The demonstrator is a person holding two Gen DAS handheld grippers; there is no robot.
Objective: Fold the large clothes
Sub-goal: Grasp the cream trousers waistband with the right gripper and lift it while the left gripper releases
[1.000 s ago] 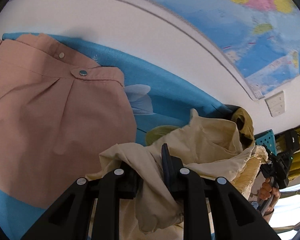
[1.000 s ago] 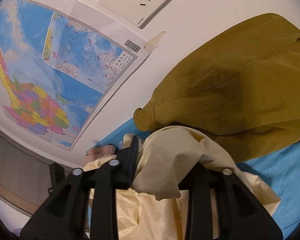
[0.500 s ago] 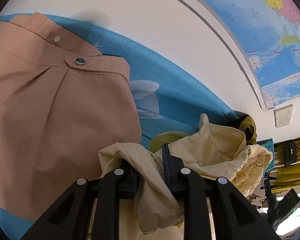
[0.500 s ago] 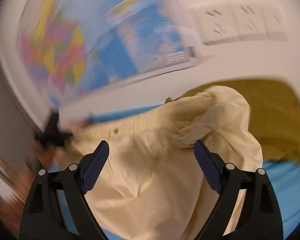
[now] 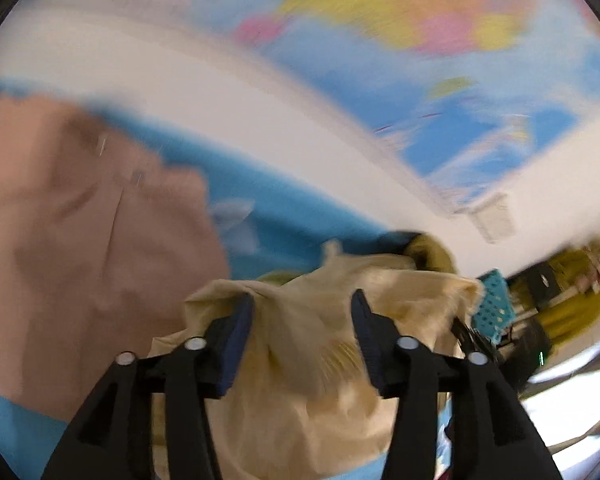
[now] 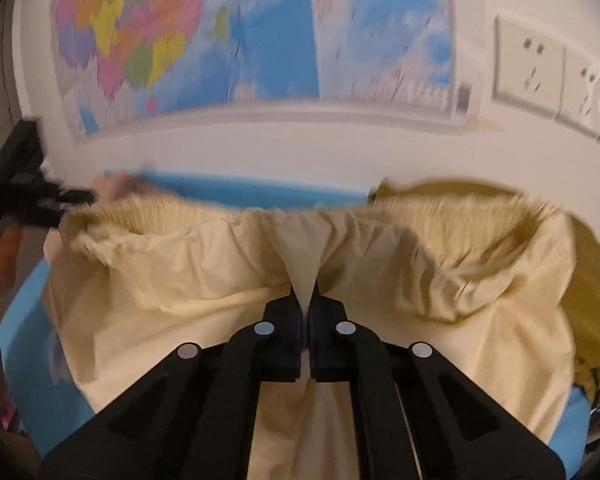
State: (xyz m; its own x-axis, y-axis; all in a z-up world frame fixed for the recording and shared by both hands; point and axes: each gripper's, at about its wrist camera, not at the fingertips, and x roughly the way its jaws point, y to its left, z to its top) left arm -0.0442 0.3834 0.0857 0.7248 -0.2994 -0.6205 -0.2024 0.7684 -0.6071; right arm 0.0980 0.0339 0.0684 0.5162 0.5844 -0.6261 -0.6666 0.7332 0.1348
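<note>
**Right gripper pinches the cream garment, left one lets go**

Right gripper (image 6: 305,300) has its jaws pressed together on a peak of the cream garment (image 6: 204,280), having just snapped closed; a thin fold of the cloth rises from between the pads. From that pinch the garment spreads to both sides, its gathered waistband (image 6: 148,216) running across just beyond the fingertips. It lies on a blue sheet (image 6: 28,344).

Left gripper (image 5: 302,312) has just been opening; its jaws stand apart with the cream garment (image 5: 312,344) bunched between them, and through the blur I cannot tell whether the pads still touch the cloth. In the right wrist view this gripper shows as a dark shape (image 6: 24,200) at the far left end of the waistband.

Behind the cream garment, to the right of the right gripper, lies an olive garment (image 6: 592,280). To the left of the left gripper a pink garment (image 5: 80,248) is spread on the blue sheet (image 5: 284,208). Beyond both grippers a white wall carries a coloured map (image 6: 260,40) and wall sockets (image 6: 528,68). A teal basket (image 5: 494,304) sits to the right of the left gripper.
</note>
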